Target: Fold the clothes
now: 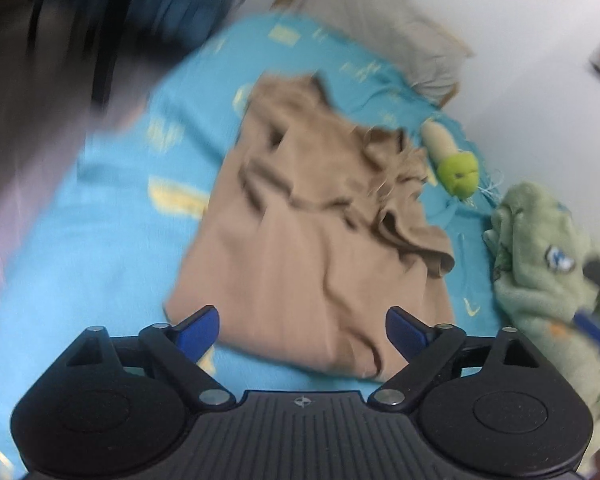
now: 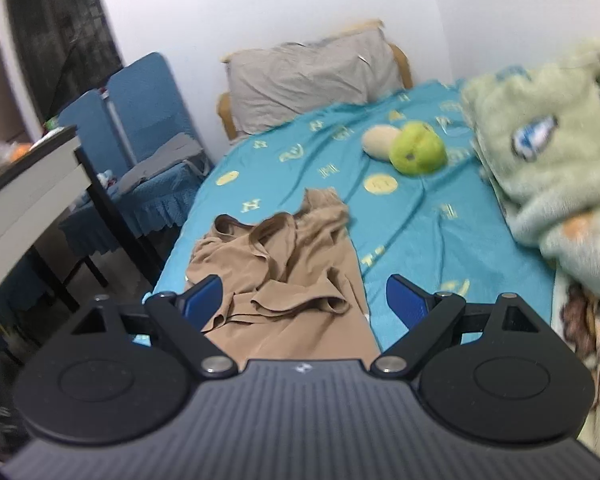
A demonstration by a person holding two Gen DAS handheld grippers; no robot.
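A crumpled tan garment (image 1: 312, 220) lies on the turquoise bed sheet (image 1: 100, 240), its straps and neckline bunched at the far end. My left gripper (image 1: 300, 316) hovers over the garment's near hem, jaws wide apart, nothing between the blue pads. In the right wrist view the same garment (image 2: 284, 264) lies near the bed's left edge on the sheet (image 2: 420, 220). My right gripper (image 2: 303, 284) stands open above its folded middle, and the pads touch no cloth. The left view is motion-blurred.
A pale green fleece blanket (image 1: 540, 260) (image 2: 540, 140) is heaped on the bed's right side. A green and beige plush toy (image 1: 458, 172) (image 2: 418, 148) lies beyond the garment, with a grey pillow (image 2: 312, 76) at the head. Blue chairs (image 2: 148, 120) and a desk (image 2: 28, 184) stand left of the bed.
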